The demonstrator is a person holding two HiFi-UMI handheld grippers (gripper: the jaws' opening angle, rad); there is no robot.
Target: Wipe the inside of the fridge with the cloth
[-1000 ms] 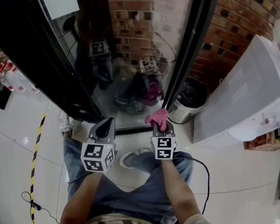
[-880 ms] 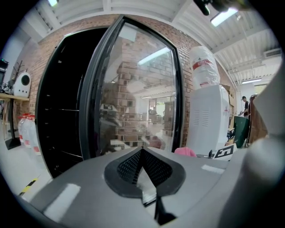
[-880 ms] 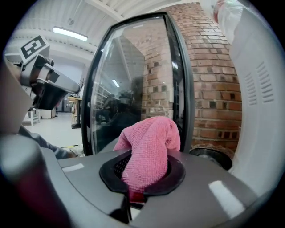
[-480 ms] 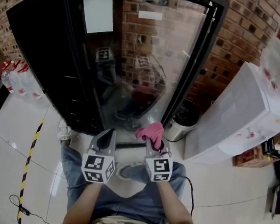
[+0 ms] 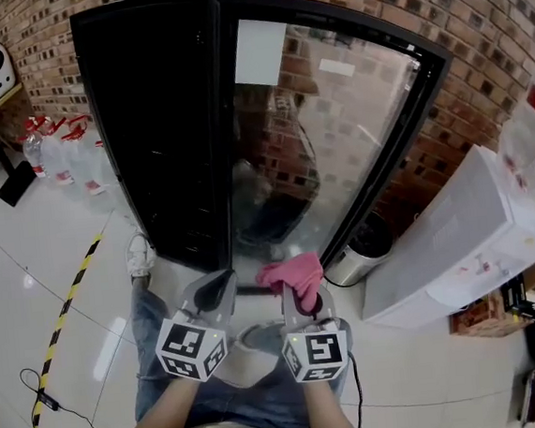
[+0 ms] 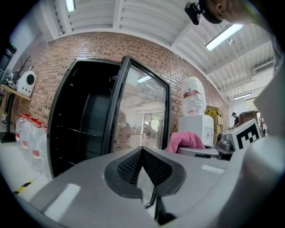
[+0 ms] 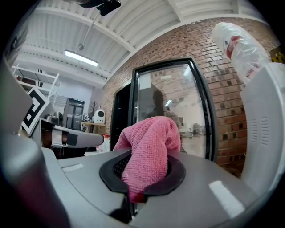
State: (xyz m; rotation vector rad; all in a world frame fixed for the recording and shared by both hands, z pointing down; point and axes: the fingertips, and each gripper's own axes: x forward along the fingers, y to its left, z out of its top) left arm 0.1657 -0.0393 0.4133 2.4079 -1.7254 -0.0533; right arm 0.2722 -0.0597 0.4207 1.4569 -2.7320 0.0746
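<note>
Fridge (image 5: 152, 135): a tall black display fridge that fills the upper middle of the head view. It is the target of the wiping.
Glass door (image 5: 335, 136): it takes up the centre and upper right of the frame and seems to be swung out to the right, probably to bare the dark cavity at its left for the cloth.
Fridge contents: the left gripper view shows thin wire shelves (image 6: 78, 133) at its left. I can see nothing standing on them, though the cavity is dim.
Water dispenser (image 5: 458, 237): a white cabinet at the right edge, carrying a large jug wrapped in plastic (image 5: 534, 150). It is no part of the job.
Water bottles (image 5: 59, 153): a cluster on the floor at the left edge, well apart from the grippers.
Steel bin (image 5: 357, 247): it stands on the floor just beside the door's lower corner. What it holds cannot be told.
Right gripper (image 7: 142, 171): at lower centre of the head view, its jaws are pinched on the cloth, pointing at the fridge, seemingly ready to carry it in.
Left gripper (image 6: 143, 153): just left of the right one, its pads are pressed together with nothing between them. It looks idle.
Pink cloth (image 7: 149, 147): it bunches up above the right gripper's jaws, short of the fridge and touching no surface (image 5: 292, 272).
Stage: by my reading the approach is under way and wiping has not begun.
</note>
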